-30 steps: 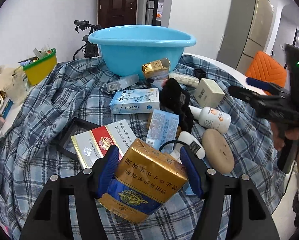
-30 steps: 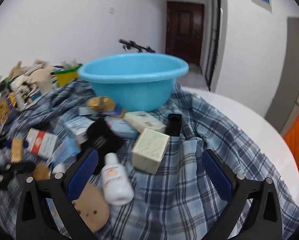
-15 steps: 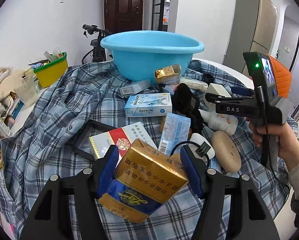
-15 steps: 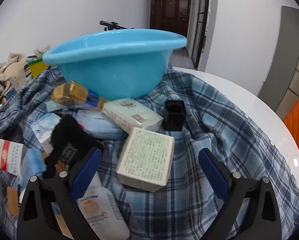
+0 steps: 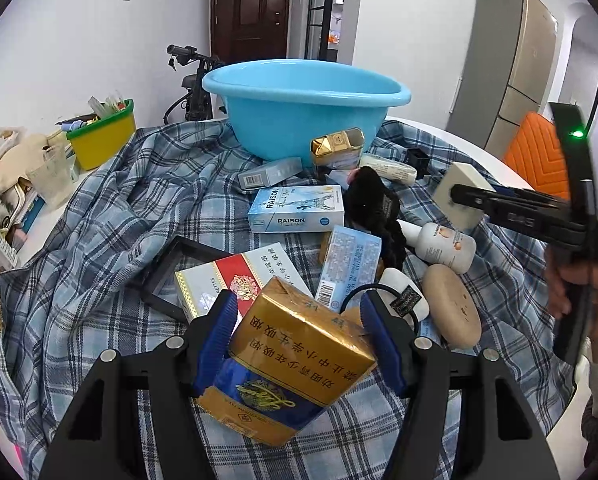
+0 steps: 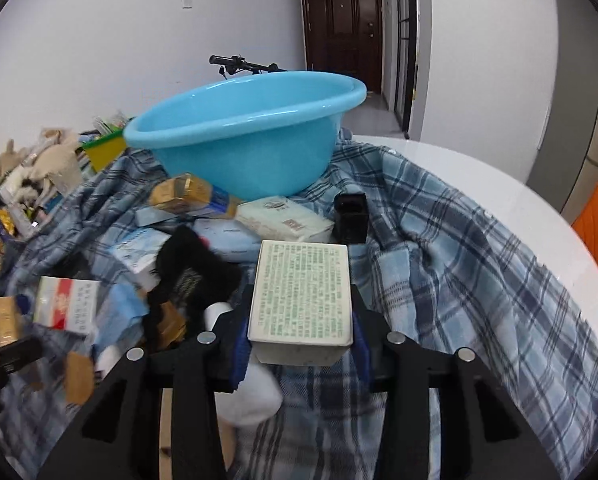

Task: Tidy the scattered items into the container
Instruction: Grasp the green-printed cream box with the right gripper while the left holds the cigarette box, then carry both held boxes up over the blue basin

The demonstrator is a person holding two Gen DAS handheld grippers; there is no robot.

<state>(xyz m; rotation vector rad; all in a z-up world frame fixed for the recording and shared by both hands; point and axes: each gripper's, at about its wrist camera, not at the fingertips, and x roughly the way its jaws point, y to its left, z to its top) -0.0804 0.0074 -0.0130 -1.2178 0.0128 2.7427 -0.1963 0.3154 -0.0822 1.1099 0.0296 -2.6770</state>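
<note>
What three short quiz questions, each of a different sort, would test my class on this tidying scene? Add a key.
1. True or false: the left gripper is shut on a gold and blue carton.
2. The right gripper holds: A) a white bottle, B) a pale box with green print, C) nothing.
3. Fill in: the blue basin stands on a plaid ____.

Key: 1 true; 2 B; 3 cloth.
</note>
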